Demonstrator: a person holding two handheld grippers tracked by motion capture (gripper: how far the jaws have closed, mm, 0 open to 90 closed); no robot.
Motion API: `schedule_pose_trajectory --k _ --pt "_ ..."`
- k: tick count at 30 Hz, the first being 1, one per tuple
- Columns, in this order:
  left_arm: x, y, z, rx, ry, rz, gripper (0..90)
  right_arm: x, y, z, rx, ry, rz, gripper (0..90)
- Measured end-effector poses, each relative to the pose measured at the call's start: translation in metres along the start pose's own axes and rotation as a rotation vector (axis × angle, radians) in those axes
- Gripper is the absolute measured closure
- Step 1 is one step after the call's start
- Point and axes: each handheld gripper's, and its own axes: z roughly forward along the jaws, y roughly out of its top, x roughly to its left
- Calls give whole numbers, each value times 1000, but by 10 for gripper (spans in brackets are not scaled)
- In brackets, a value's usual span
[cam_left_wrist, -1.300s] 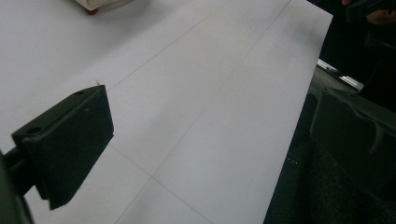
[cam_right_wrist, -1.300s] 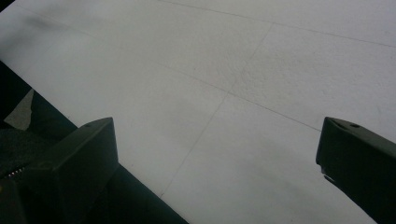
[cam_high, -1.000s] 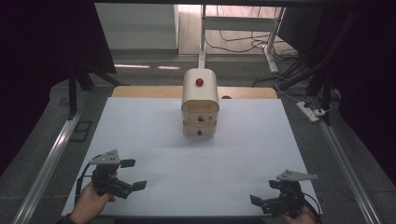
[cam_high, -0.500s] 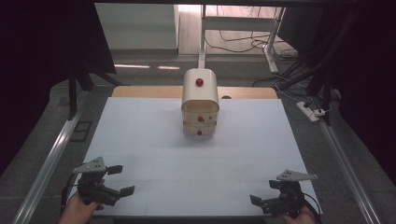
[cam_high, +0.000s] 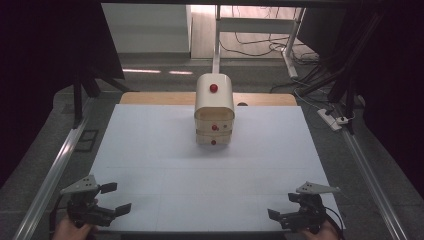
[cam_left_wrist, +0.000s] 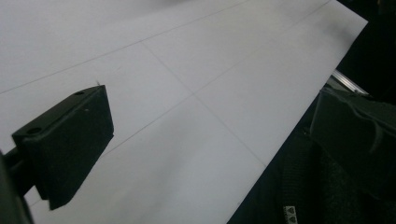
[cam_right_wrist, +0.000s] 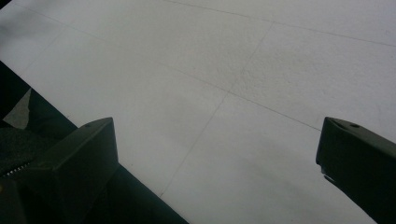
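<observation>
A small cream drawer cabinet with a rounded top and red knobs stands upright at the far middle of the white table. My left gripper rests at the near left corner, open, nothing between its jaws. My right gripper sits at the near right corner, open and empty as well. In the left gripper view, the black fingers hang over the table's front edge. In the right gripper view, the black fingers spread wide above the bare white top.
A wooden board shows behind the white top. Metal rails run along both sides of the table. A power strip and cables lie on the floor at the far right. Wide bare surface lies between the grippers and the cabinet.
My left gripper has drawn back toward the near left corner of the table. The right gripper and the cabinet have stayed put.
</observation>
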Motion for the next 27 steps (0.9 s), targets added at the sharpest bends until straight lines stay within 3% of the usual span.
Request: schedule_pose_trajectory --k 18,27 --pt "6 -17 -23 -25 64 -48 0 0 -1 0 -1 -4 1 0" --pt "2 -22 -29 38 148 -39 0 0 -1 0 0 -8 3 0"
